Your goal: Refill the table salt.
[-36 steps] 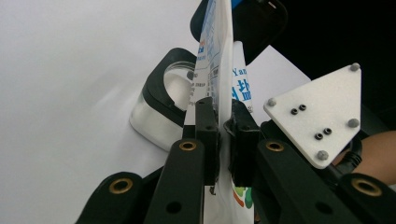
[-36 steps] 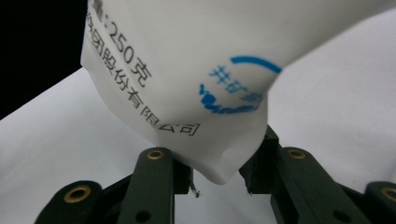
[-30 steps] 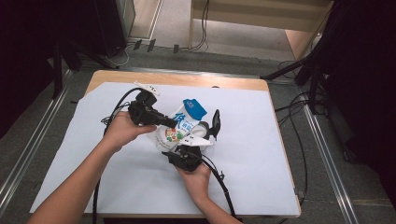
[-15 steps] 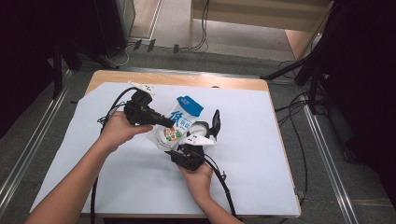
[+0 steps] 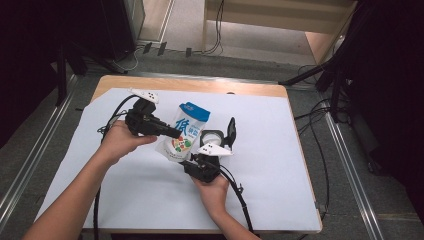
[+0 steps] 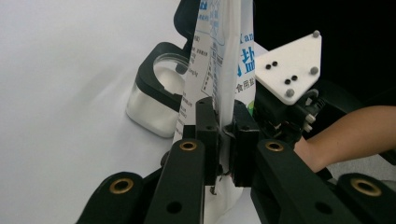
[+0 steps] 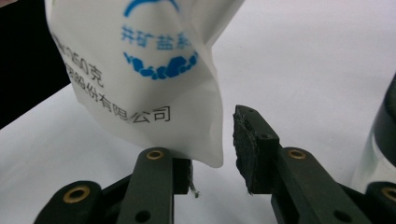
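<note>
Salt bag (image 5: 186, 134) pinched tight in left gripper (image 6: 224, 140), tilted over glass jar (image 5: 212, 137); right gripper (image 7: 212, 144) jaws apart, bag corner between.

My wooden counter (image 5: 150, 82), white sheet (image 5: 280, 150) covering most of it, clear jar (image 5: 212, 137) of white grains standing on the sheet

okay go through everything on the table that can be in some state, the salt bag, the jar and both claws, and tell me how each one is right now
Salt bag: lifted off the table, tilted, pinched near its lower part.
Jar: upright on the white sheet, lid off, white grains inside.
Left claw: shut on the salt bag.
Right claw: jaws apart, a bag corner hanging between them, not pressed.
Table: covered by a white sheet.
</note>
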